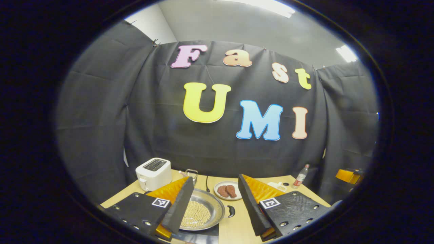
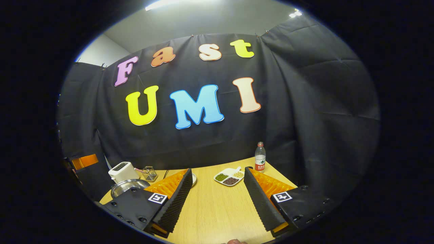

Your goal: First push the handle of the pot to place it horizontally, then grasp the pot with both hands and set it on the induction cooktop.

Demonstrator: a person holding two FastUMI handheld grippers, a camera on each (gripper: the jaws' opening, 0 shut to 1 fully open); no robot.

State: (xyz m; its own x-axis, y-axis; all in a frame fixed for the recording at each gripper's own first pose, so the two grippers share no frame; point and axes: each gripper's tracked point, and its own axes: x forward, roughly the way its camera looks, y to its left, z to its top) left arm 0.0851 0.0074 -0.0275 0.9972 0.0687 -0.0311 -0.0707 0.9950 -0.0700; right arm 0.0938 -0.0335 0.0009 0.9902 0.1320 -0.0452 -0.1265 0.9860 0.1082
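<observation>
on the table (image 2: 217, 210) the pot (image 1: 203, 211) lies nearer our left gripper (image 1: 212, 203), handle (image 1: 230, 211) rightward; both grippers wide, empty.

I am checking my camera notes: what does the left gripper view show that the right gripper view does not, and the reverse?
Left gripper view: pale grains inside the pot, its short dark handle, and brown pieces on a plate.
Right gripper view: a divided dish with green, dark and pale fillings.
Both: the toaster, the bottle, the wooden table and the pot itself. The left tongs and the right tongs each stand open, holding nothing.
</observation>
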